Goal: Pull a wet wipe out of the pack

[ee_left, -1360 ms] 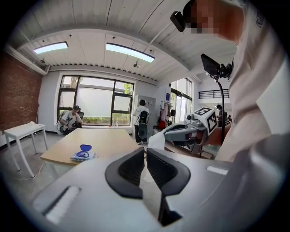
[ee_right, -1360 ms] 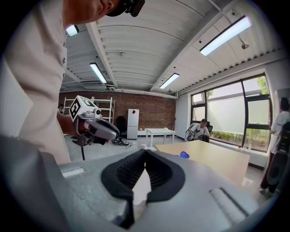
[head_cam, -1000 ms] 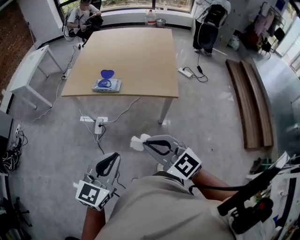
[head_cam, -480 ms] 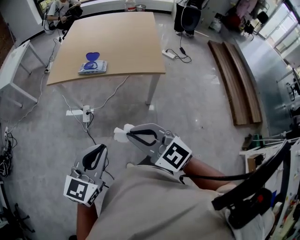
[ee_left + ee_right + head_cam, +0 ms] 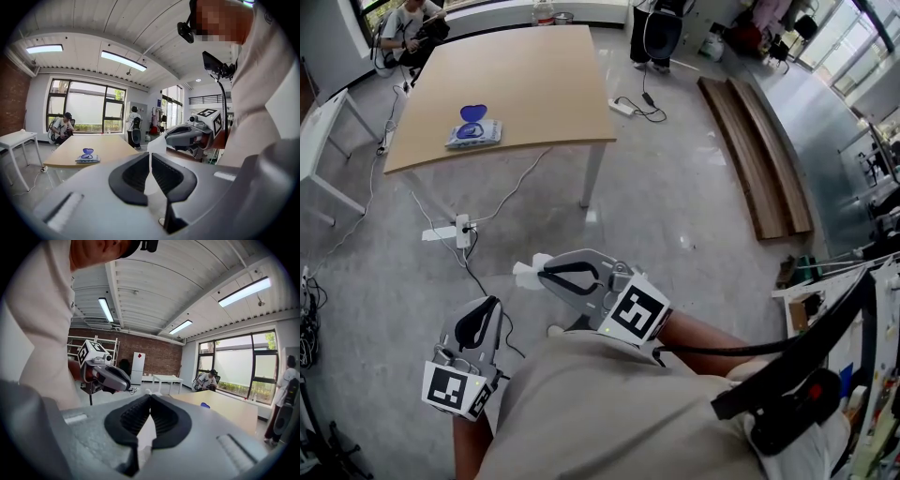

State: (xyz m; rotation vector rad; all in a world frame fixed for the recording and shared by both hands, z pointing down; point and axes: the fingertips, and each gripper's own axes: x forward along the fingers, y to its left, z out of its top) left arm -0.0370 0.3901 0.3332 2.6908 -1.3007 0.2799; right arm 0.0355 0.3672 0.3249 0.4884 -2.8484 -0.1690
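The wet wipe pack (image 5: 473, 132), pale blue with its blue lid flipped up, lies on the wooden table (image 5: 544, 84) far ahead. It also shows small in the left gripper view (image 5: 87, 156). My right gripper (image 5: 542, 273) is held low near the person's body, shut on a white wet wipe (image 5: 525, 270) that sticks out past its tips. In the right gripper view the jaws (image 5: 149, 398) meet on the wipe (image 5: 146, 432). My left gripper (image 5: 490, 302) hangs lower left, jaws together, with nothing seen in it. Both grippers are well away from the pack.
A white side table (image 5: 323, 141) stands left of the wooden one. A power strip (image 5: 450, 232) and cables lie on the grey floor under the table's edge. Long wooden planks (image 5: 759, 141) lie at the right. One person sits (image 5: 408, 23) and another stands (image 5: 661, 23) beyond the table.
The table and pack have shifted up and left in the head view, so they now sit farther off. The right gripper keeps the wipe; the left has sunk slightly.
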